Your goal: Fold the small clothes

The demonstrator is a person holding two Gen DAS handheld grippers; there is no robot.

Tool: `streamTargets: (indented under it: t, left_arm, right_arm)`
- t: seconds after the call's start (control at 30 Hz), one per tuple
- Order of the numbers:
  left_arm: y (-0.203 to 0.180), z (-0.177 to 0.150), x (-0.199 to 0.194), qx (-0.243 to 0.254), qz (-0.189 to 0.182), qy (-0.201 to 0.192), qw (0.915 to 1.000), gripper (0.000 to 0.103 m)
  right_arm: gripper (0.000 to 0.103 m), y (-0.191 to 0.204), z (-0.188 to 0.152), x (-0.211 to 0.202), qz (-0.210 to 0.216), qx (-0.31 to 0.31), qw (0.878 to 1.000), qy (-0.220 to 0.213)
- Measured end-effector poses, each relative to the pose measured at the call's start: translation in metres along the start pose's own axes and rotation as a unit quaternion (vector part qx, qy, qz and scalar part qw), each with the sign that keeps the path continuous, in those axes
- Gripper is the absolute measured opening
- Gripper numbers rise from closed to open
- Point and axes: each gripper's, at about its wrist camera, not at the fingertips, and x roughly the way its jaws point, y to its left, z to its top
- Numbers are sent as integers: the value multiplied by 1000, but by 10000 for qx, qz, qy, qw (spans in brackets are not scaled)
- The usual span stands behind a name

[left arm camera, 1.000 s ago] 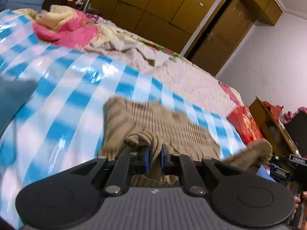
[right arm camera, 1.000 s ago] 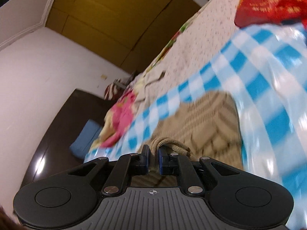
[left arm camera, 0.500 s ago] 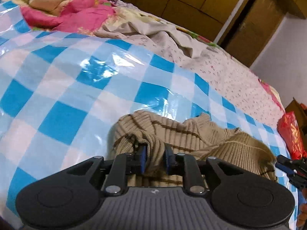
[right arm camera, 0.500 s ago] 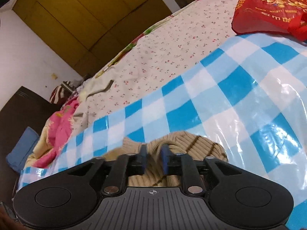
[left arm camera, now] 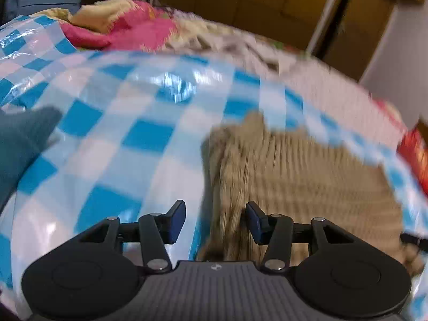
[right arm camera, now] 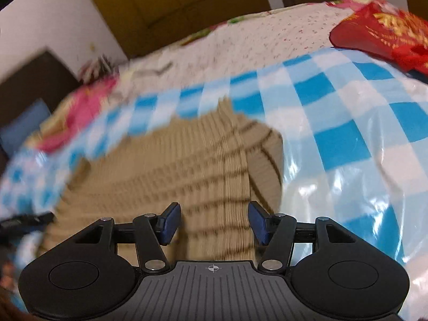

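Observation:
A tan knit sweater with dark stripes [left arm camera: 294,174] lies flat on the blue-and-white checked plastic sheet [left arm camera: 120,139]. My left gripper [left arm camera: 215,222] is open and empty, above the sweater's left edge. In the right wrist view the same sweater [right arm camera: 192,165] lies spread, with a folded edge at its right side. My right gripper [right arm camera: 214,223] is open and empty, just above the sweater's near part. Both views are blurred by motion.
A dark teal cloth [left arm camera: 18,139] lies at the left on the sheet. A pink and yellow blanket [left arm camera: 128,26] is bunched at the back. A red bag [right arm camera: 382,34] sits at the right on the floral bedsheet [right arm camera: 254,42]. Wooden wardrobes stand behind.
Both grippers were shut on bunched sweater folds; both have opened and let go. The sweater now lies flat, and both grippers have drawn back a little.

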Motion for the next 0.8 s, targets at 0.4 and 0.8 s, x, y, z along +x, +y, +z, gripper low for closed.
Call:
streamTargets:
  t: [0.4, 0.8]
  left_arm:
    - [14, -25, -13, -427, 96, 201, 9988, 56]
    - [7, -35, -22, -90, 254, 359, 9990, 57]
  right_arm:
    - [15, -26, -17, -20, 67, 595, 9977, 303]
    - [29, -35, -22, -34, 82, 768, 9965, 314]
